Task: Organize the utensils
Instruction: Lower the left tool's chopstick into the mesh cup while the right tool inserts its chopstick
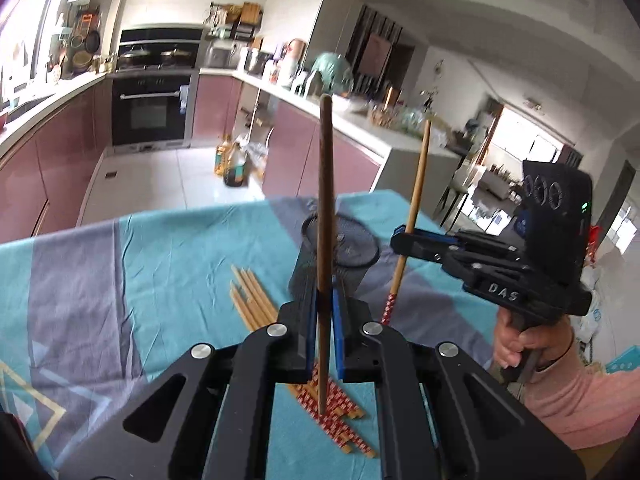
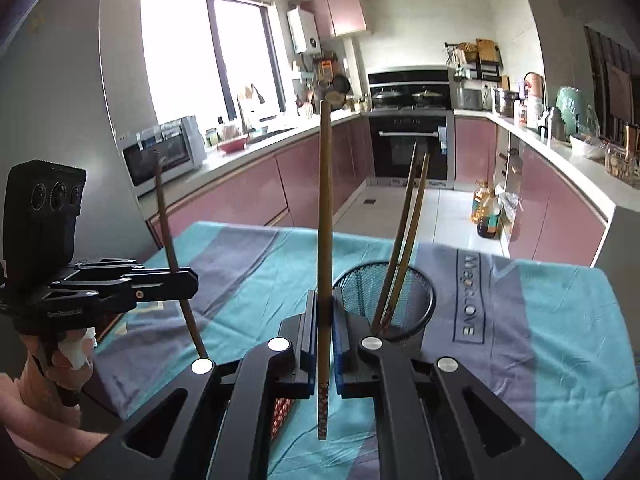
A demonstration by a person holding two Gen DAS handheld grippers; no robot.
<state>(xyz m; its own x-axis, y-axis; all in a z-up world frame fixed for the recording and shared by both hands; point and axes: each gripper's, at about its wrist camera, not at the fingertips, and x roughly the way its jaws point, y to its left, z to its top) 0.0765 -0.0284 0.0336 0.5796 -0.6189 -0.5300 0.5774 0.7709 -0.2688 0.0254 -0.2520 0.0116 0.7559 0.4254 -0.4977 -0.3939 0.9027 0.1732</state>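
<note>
The left gripper [image 1: 325, 320] is clamped on 1 dark brown chopstick [image 1: 325, 208], held upright above the table, its lower tip hanging over the loose pile of chopsticks [image 1: 256, 304] on the teal and grey tablecloth [image 1: 168, 264]. The gripper body cuts off the middle of that pile, so only the pale ends and the red patterned ends show, and the count is unclear. The right gripper [image 2: 325, 324] is likewise closed on 1 lighter chopstick [image 2: 325, 220] with a red patterned lower end, also upright and clear of the cloth. Beyond it stands the black mesh holder [image 2: 416, 292], with 2 chopsticks [image 2: 404, 240] leaning inside; their lower ends are hidden behind the right gripper's finger. In the left wrist view the holder sits behind the held stick, partly blocked. Each view shows the other gripper from the side, held by a hand [image 1: 528, 344].
</note>
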